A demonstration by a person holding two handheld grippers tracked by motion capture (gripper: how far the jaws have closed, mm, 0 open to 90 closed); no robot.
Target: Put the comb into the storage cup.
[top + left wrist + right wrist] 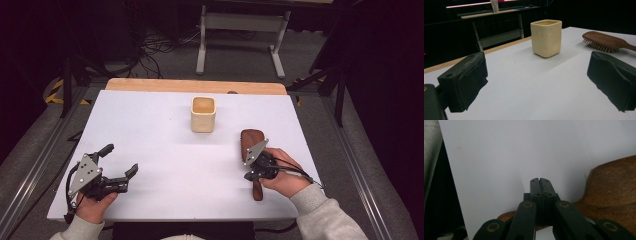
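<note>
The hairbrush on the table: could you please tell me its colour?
Reddish-brown wood, clearest in the left gripper view: hairbrush.

My sleeves: light grey knit, ribbed cuffs | my left gripper [119, 162]: black body, grey three-cornered plate with screws, black cable | my right gripper [540, 181]: black fingers [534, 191], brass-ringed pivot screws, same grey plate, black cable

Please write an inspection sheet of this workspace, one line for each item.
Surface: white table, with a wooden strip at the far edge.
Job's things: wooden hairbrush lying bristles down; cream cup upright, apart from it.
Clutter: nothing seen.
Grippers: left gripper open, holding nothing; right gripper over the brush handle, jaws together; whether they pinch the handle cannot be told.
Cables: one trailing from each gripper; more on the floor behind.
Surroundings: dark room, white stand behind the table.
</note>
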